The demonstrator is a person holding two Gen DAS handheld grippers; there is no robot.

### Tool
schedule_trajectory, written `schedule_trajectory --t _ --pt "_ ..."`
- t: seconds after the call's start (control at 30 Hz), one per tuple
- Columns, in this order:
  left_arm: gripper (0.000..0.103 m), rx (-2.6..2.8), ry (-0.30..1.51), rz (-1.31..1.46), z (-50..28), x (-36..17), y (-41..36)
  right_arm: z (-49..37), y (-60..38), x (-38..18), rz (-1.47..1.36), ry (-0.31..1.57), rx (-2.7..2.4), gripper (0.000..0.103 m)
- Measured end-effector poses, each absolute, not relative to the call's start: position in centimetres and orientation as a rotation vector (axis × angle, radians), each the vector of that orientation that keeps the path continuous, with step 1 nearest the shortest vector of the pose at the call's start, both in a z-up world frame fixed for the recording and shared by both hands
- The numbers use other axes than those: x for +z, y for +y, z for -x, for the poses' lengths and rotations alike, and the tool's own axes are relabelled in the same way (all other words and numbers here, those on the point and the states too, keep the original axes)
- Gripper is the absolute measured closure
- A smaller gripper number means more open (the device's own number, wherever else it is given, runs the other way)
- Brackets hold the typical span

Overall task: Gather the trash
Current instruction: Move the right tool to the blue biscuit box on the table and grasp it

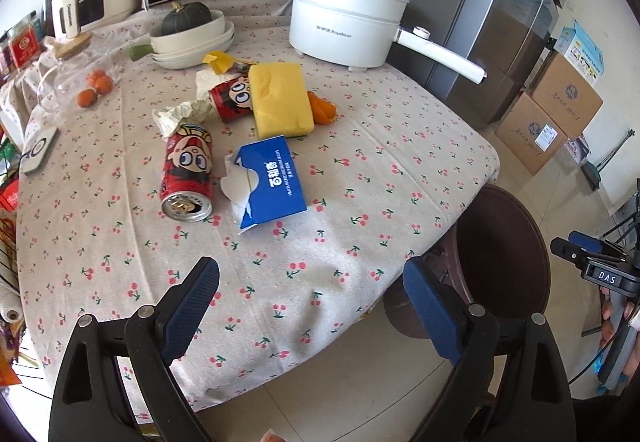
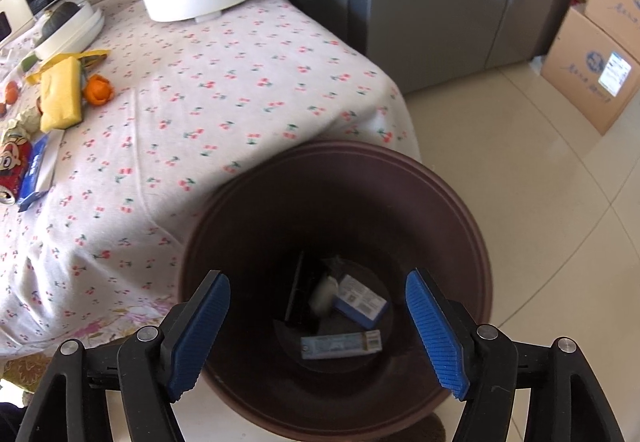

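R gripper point(image 2: 318, 334) wide over bin point(image 2: 452, 201)

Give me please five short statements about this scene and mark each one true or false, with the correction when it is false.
1. The right claw is open above the brown bin. True.
2. The brown bin holds nothing. False: small boxes and packets lie at its bottom.
3. The nearer red can stands upright on the table. False: it lies on its side, its open top toward the camera.
4. The blue tissue packet lies right of that can in the left wrist view. True.
5. The left claw grips the yellow sponge. False: it is open, holds nothing, and the sponge lies farther back on the table.
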State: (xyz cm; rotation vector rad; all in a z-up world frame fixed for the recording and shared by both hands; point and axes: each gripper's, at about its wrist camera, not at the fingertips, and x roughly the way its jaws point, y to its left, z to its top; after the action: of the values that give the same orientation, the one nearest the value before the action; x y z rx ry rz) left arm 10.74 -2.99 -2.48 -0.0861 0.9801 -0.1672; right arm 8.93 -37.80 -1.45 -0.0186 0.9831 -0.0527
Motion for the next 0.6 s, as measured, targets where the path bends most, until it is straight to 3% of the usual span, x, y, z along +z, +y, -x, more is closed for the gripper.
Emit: schedule_trajectory --t 0.6 --pt "0.007 -0.046 0.966 0.078 -9.9 -2.2 3.6 -10.8 -31.3 -0.3 0.056 0.959 0.021 0.019"
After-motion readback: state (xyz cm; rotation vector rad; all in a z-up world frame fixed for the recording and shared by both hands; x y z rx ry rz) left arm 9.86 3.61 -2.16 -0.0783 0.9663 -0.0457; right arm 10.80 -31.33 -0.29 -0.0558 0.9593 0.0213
